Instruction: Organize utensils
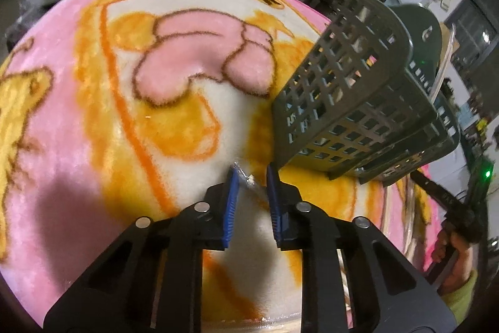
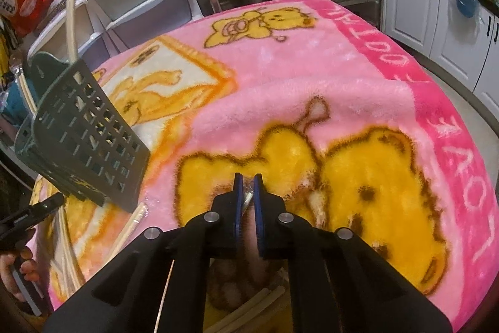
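While the right tool [image 2: 245, 186] is nearly closed on a wrapped utensil [image 2: 248, 198], the left tool [image 1: 251, 177] stands part-open around clear wrapping; loading step in hand; next, carry toward the tilted basket [image 2: 90, 133] on the blanketed table [image 2: 358, 77].

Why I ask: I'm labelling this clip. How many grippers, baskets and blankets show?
Grippers: 2, left gripper and right gripper, shut on a wrapped item
Basket: 1
Blanket: 1
Total: 4
Chopsticks overlap; no sure count.
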The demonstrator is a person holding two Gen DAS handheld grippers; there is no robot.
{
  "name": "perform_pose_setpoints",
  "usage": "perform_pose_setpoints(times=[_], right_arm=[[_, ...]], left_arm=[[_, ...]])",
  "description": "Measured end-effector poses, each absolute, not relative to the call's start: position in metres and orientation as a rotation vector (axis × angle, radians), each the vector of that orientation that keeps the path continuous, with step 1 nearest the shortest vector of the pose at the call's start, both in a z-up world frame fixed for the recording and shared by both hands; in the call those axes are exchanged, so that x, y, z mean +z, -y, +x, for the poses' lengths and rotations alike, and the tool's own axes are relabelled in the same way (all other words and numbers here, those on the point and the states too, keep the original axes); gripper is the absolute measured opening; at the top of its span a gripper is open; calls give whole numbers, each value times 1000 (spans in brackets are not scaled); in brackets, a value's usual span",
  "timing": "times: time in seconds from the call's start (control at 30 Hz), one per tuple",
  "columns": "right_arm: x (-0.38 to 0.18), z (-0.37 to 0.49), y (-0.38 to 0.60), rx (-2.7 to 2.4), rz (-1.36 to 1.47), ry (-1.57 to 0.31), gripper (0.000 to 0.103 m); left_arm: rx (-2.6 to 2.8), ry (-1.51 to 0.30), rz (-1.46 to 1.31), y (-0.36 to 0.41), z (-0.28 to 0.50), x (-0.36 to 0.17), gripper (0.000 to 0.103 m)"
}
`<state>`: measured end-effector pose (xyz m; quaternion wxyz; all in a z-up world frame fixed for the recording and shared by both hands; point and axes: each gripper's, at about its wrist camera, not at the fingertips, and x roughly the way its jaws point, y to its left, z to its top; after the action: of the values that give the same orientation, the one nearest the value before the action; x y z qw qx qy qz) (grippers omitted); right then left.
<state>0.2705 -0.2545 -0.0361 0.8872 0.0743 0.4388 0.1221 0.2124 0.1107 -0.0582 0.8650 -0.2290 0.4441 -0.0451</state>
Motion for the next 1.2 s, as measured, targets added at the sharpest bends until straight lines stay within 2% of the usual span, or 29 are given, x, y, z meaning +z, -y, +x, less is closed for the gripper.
perform_pose_setpoints(times=[0.2, 0.77, 1.2], right_arm=[[-21, 262, 252, 296, 176, -865, 6], [43, 228, 229, 407, 190, -686, 5], [92, 195, 209, 482, 157, -547, 4]], left_arm=[[-117, -920, -543, -119, 212, -57, 6], [-199, -684, -424, -93, 182, 26, 5], [-250, -597, -358, -69, 162, 66, 3]])
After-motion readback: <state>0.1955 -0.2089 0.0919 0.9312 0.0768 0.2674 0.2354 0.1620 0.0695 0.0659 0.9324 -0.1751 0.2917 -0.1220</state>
